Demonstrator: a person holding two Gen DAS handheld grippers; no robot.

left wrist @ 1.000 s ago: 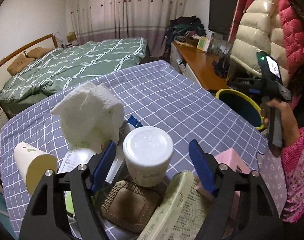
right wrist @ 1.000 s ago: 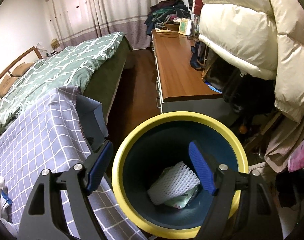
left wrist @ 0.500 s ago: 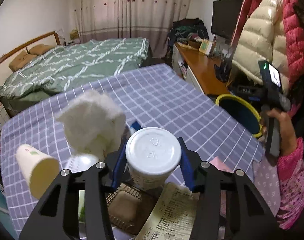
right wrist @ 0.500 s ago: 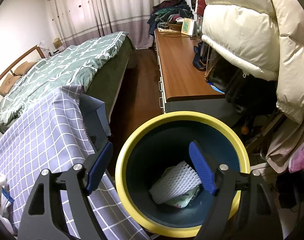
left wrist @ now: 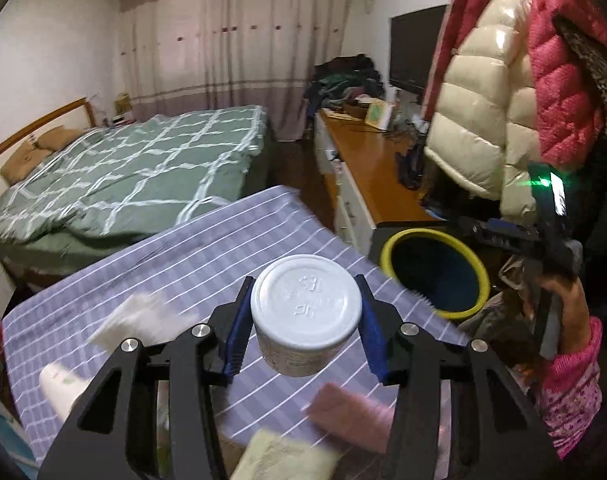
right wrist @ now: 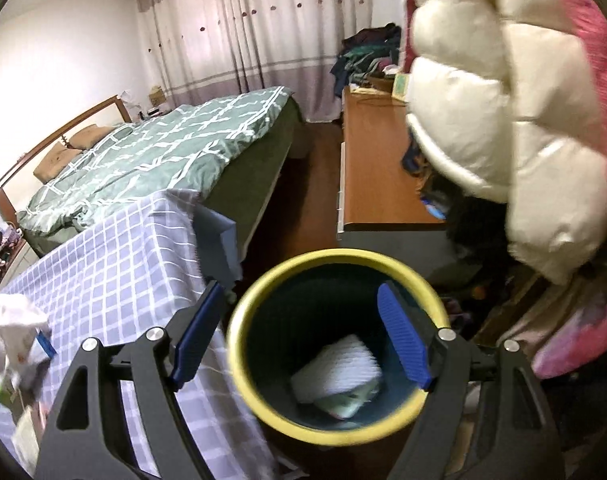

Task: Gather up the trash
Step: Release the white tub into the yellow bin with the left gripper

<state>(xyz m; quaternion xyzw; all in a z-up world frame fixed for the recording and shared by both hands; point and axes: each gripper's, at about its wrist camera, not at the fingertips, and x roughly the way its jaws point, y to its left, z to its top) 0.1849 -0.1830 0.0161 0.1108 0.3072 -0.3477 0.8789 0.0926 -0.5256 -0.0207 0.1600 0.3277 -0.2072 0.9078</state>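
Observation:
My left gripper (left wrist: 305, 330) is shut on a white lidded cup (left wrist: 306, 312) and holds it in the air above the purple checked table (left wrist: 207, 256). The yellow-rimmed dark bin (left wrist: 433, 272) stands past the table's right edge. In the right wrist view my right gripper (right wrist: 299, 340) is open and empty, hovering over the bin (right wrist: 263, 396), which holds white foam netting (right wrist: 339, 368). The right gripper also shows in the left wrist view (left wrist: 543, 232), held by a hand beside the bin.
On the table lie a white tissue wad (left wrist: 143, 316), a paper cup (left wrist: 61, 384), a pink packet (left wrist: 351, 416) and a printed paper (left wrist: 279, 460). A green bed (left wrist: 135, 168), a wooden desk (left wrist: 367, 160) and hanging puffer jackets (left wrist: 503, 92) surround the area.
My left gripper shut on the lidded cup, then lifted it off the table and swung right toward the bin. The right gripper stayed open over the bin.

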